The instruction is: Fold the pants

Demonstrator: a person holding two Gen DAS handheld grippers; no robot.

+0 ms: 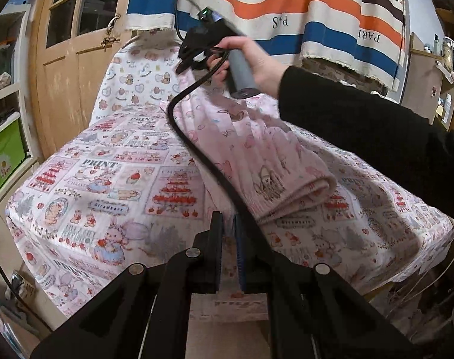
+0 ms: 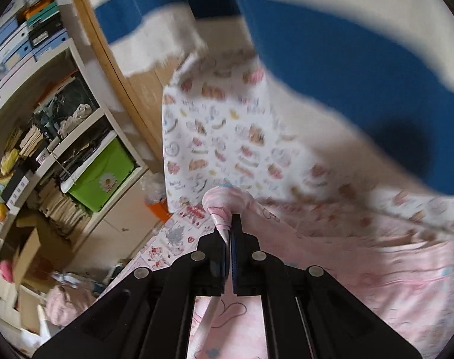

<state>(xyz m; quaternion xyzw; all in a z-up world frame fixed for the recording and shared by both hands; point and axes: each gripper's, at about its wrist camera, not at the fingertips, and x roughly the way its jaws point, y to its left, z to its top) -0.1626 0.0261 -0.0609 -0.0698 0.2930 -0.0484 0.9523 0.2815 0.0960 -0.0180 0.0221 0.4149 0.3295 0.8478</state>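
Both pairs of jaws are pressed together. We read the right gripper (image 2: 230,233) in its own wrist view as pinching a bunched corner of the pink pants (image 2: 331,269): a twisted nub of cloth pokes out past the tips toward 12 o'clock, and the rest of the garment spreads away toward 3 to 4 o'clock. The left gripper (image 1: 228,239) has its jaws nearly touching; we see no pants fabric between them, only the printed table cover (image 1: 101,185) beyond, so we judge it empty.

In the left wrist view the pants (image 1: 257,149) lie at about 1 o'clock from the left jaws. Their long axis runs from a folded end near those jaws, at roughly 1 to 2 o'clock, up toward 12 o'clock, where the right gripper (image 1: 197,56) holds the far end in the person's hand (image 1: 254,62). A black cable (image 1: 197,149) hangs across the cloth along the same line.

Judgement: the right hand has the far end, so the fold turns on bringing that end along the axis toward the near folded end. The left gripper is the nearer one to that end and could pin it.
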